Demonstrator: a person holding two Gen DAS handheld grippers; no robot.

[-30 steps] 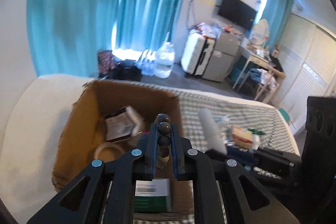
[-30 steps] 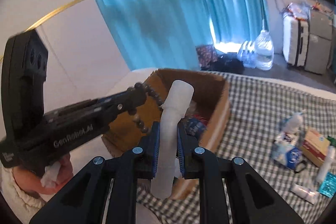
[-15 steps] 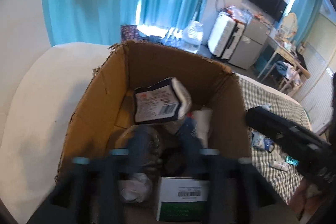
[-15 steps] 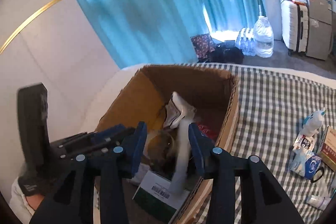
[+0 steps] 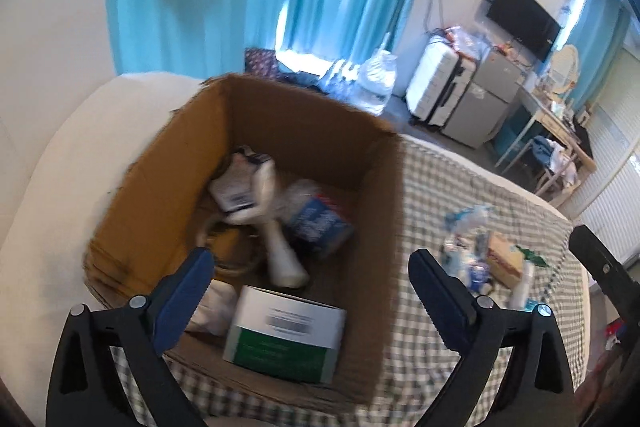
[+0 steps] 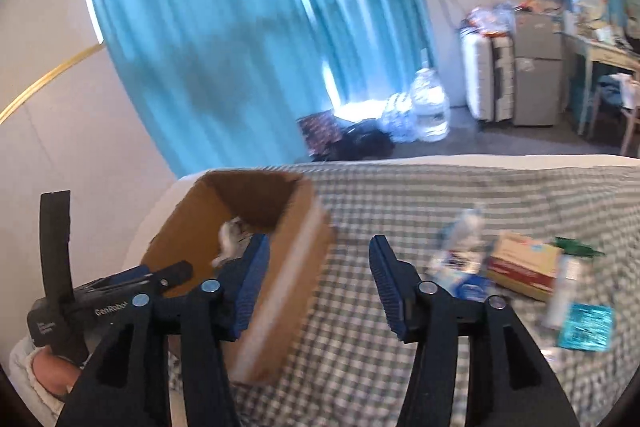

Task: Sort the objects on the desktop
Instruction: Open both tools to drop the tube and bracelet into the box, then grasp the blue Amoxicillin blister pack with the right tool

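An open cardboard box (image 5: 384, 187) stands on the checked cloth (image 5: 452, 187). Inside lie a white tube-shaped item (image 5: 280, 247), a green-and-white carton (image 5: 284, 335), a blue packet (image 5: 316, 223) and a white packet (image 5: 236, 183). My left gripper (image 5: 310, 291) is open and empty above the box's near edge. My right gripper (image 6: 316, 283) is open and empty beside the box (image 6: 304, 267), to its right. Loose items lie on the cloth to the right: a tan box (image 6: 524, 263), a white tube (image 6: 560, 291), a teal sachet (image 6: 586, 321) and blue-white packets (image 6: 460, 267).
The same loose pile shows in the left wrist view (image 5: 492, 255). The left gripper's body (image 6: 100, 295) sits left of the box. Blue curtains (image 6: 240, 27), a water jug (image 6: 430, 107), suitcases (image 6: 486, 79) and a desk (image 6: 600, 55) stand beyond the bed.
Both grippers opened. The left let go of a dark bead string and the right let go of the white tube, which now lies in the box. The right gripper moved right.
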